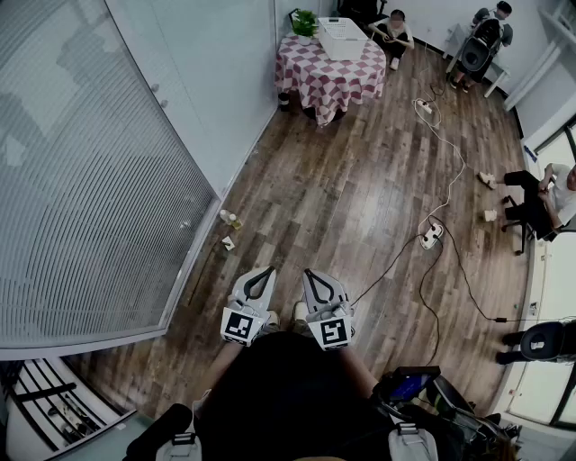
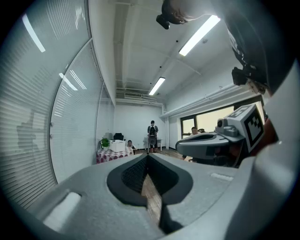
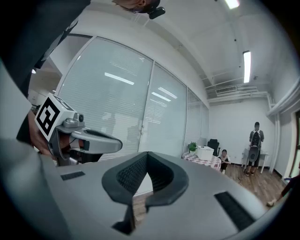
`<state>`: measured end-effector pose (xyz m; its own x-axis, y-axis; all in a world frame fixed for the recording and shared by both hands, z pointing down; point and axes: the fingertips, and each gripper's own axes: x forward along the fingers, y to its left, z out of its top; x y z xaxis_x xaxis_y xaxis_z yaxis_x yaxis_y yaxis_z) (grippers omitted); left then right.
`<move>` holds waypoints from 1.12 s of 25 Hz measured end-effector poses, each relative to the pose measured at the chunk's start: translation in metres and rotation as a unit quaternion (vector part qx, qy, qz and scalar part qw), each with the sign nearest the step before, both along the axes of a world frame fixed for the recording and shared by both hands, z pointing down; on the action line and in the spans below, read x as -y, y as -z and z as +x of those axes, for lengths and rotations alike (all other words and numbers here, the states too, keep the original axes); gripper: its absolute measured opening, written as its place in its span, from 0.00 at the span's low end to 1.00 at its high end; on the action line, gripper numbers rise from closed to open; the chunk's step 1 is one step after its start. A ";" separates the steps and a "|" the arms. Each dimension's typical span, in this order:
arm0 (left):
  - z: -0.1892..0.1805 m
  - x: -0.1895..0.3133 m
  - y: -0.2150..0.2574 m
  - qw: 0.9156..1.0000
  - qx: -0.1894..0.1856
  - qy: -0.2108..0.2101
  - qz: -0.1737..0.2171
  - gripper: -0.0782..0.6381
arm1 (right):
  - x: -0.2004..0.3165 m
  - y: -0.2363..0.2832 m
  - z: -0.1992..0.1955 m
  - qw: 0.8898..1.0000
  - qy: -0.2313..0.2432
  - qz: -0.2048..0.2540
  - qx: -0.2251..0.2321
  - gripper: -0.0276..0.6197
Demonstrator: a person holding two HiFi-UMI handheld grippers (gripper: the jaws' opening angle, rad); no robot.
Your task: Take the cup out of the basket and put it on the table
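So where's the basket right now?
In the head view, the white basket sits on the checked table at the room's far end, top centre, a potted plant just left of it.

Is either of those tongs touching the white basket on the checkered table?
Apart. The head view shows the left tongs and right tongs low in the picture, with a long stretch of wooden floor between them and the basket.
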<state>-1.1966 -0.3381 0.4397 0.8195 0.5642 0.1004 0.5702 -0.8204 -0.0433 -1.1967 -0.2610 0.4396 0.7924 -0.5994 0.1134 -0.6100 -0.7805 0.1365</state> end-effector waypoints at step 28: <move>0.179 -0.011 -0.033 1.000 -0.006 -0.011 0.029 0.12 | -0.024 -0.029 0.172 0.998 -0.056 0.009 0.011 0.06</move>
